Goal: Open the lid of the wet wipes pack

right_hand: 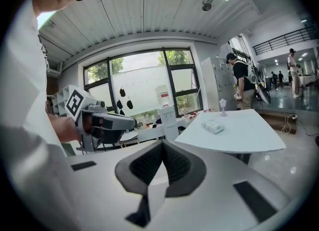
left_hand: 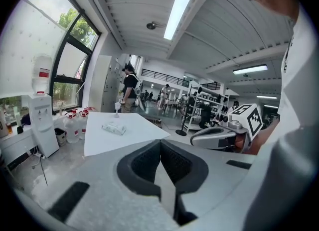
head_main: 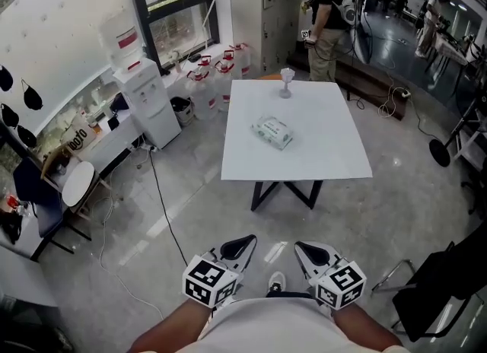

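The wet wipes pack [head_main: 272,131] is pale green and white and lies flat near the middle of a white table [head_main: 319,154] some way ahead of me. It shows small in the left gripper view [left_hand: 113,128] and in the right gripper view [right_hand: 213,126]. A small clear goblet [head_main: 286,81] stands at the table's far edge. My left gripper [head_main: 242,246] and right gripper [head_main: 307,252] are held side by side close to my body, over the floor and well short of the table. Both have their jaws together with nothing between them.
A white water dispenser [head_main: 144,93] and several water jugs [head_main: 217,70] stand by the window at the left. A person [head_main: 327,9] stands beyond the table. Chairs [head_main: 46,199] sit at the far left, a dark chair [head_main: 445,290] at the right, and a cable [head_main: 163,207] runs across the floor.
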Demonstrator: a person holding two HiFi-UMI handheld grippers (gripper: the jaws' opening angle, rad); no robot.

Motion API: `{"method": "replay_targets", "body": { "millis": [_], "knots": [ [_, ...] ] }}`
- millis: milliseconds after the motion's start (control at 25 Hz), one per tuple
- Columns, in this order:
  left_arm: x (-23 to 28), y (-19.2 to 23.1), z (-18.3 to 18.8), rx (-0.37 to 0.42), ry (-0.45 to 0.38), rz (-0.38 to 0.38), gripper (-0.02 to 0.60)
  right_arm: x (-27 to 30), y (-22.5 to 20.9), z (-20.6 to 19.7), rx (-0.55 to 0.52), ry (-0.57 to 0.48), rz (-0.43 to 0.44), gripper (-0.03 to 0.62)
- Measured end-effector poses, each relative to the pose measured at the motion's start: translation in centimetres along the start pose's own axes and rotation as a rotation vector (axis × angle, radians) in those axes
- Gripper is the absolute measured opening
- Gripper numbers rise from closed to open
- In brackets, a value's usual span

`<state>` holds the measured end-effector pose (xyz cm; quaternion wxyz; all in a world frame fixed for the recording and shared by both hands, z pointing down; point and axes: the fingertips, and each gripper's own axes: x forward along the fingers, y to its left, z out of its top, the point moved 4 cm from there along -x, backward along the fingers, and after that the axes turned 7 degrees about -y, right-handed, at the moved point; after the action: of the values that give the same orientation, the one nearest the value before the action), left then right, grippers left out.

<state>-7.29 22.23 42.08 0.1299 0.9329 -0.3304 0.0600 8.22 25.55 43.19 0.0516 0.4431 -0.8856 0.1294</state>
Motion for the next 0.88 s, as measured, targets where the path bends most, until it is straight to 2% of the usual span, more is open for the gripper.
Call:
{"method": "replay_targets", "body": {
  "millis": [320,520,880],
  "knots": [
    [6.3,2.4,1.5,-0.002,-0.002,0.058,0.003,3.9,-6.9,2.2,-0.017,-0.004,0.075,0.006],
    [9.5,3.2,3.0,-0.025,-0.033,0.072,0.003,5.2,-10.3,2.9,-0.019,-0.008,0.096,0.006],
    [12.2,4.2,3.1,-0.011,-0.001,0.103,0.003,6.1,-13.2,3.1,-0.003,0.001,0.119,0.006]
  ]
}}
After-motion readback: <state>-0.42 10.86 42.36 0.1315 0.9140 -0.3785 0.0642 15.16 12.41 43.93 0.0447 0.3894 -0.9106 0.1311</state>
